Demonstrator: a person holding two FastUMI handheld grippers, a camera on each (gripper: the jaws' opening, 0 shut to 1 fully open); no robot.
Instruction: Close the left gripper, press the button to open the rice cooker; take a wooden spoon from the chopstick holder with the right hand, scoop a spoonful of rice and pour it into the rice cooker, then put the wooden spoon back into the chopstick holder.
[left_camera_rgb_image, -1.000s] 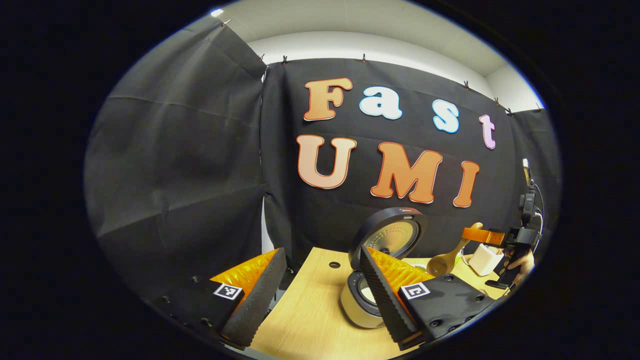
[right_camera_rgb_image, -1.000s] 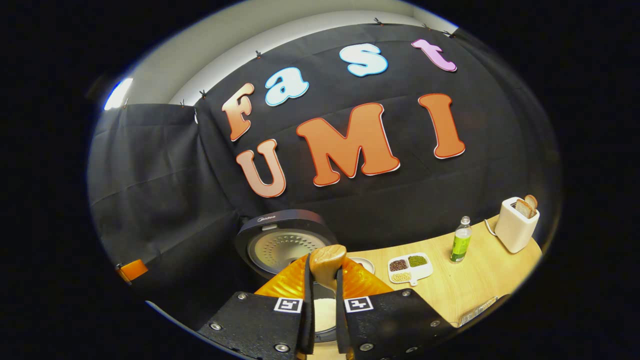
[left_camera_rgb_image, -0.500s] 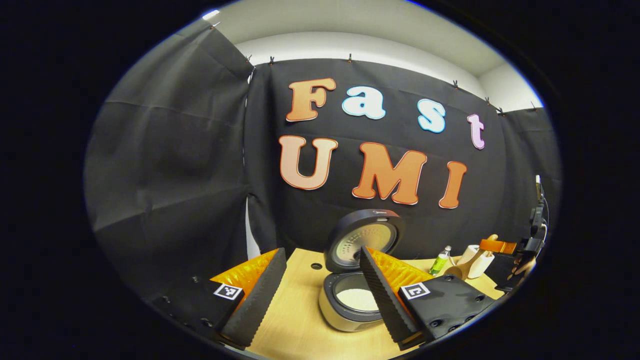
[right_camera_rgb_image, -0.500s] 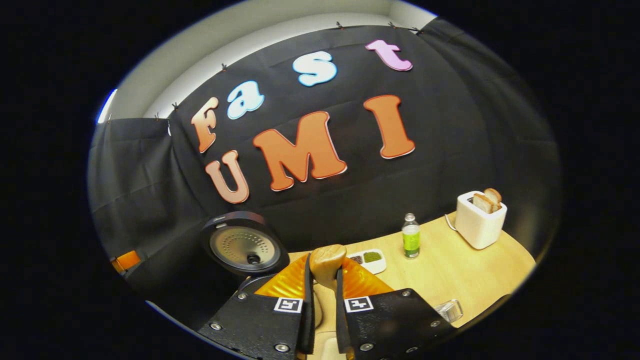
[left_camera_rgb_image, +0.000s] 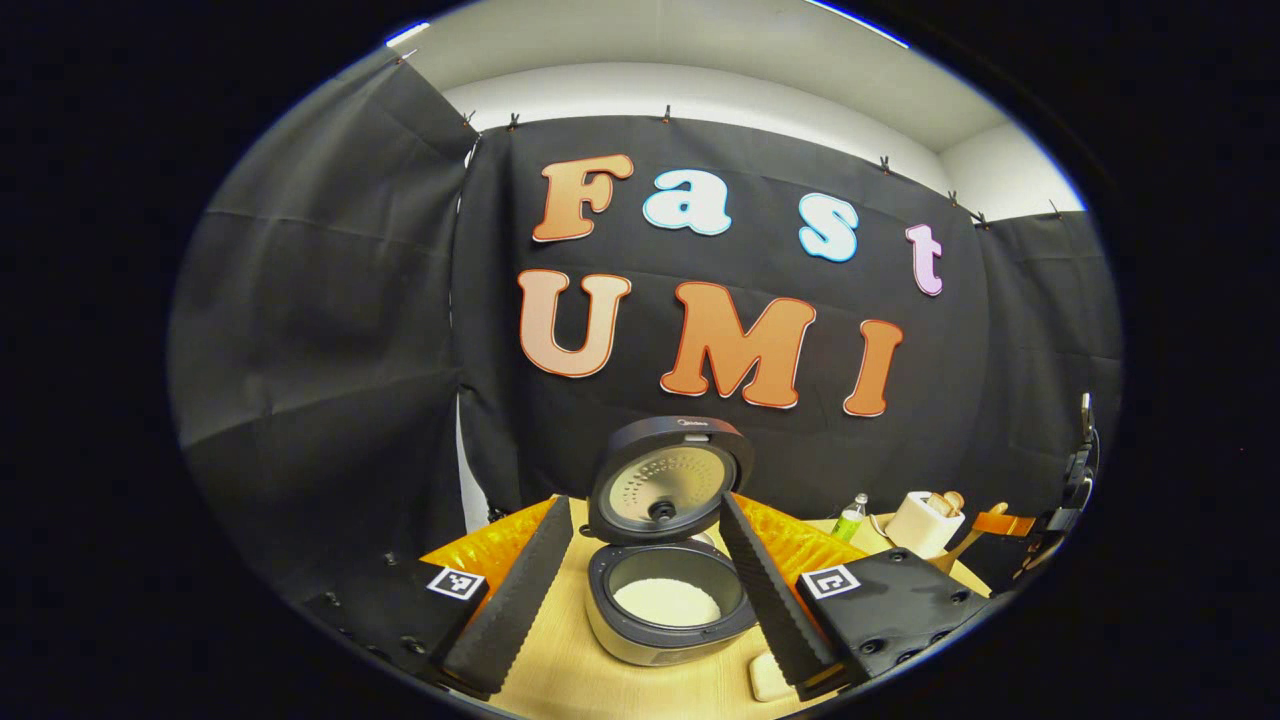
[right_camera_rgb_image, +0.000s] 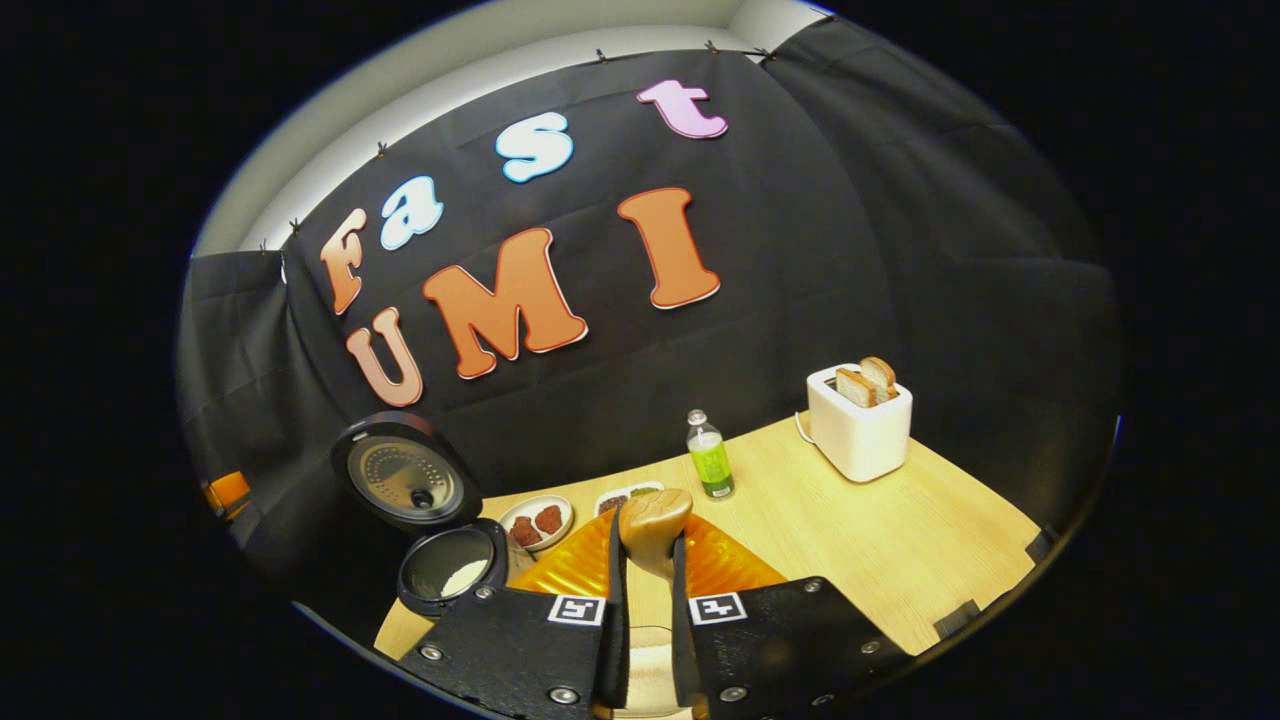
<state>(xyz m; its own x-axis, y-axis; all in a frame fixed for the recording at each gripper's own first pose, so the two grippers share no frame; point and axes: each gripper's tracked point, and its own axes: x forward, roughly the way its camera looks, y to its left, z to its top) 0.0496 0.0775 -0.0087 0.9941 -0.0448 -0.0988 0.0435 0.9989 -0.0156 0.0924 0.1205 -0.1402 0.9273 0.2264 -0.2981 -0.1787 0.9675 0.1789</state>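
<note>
Left tool (left_camera_rgb_image: 635, 590) spread wide, holding nothing. Rice cooker (left_camera_rgb_image: 668, 610) right between its two fingers, at 12 o'clock from the tool, lid (left_camera_rgb_image: 668, 480) up, white rice (left_camera_rgb_image: 666, 602) inside, sitting on the table (left_camera_rgb_image: 560, 675). Right tool (right_camera_rgb_image: 646, 600) clamped tight on the wooden spoon (right_camera_rgb_image: 652, 525), spoon handle end poking up at 12 o'clock. From there, rice cooker (right_camera_rgb_image: 450, 570) at 9 o'clock, toaster (right_camera_rgb_image: 858, 425) at 1 o'clock, green bottle (right_camera_rgb_image: 709, 458) near 12.
</note>
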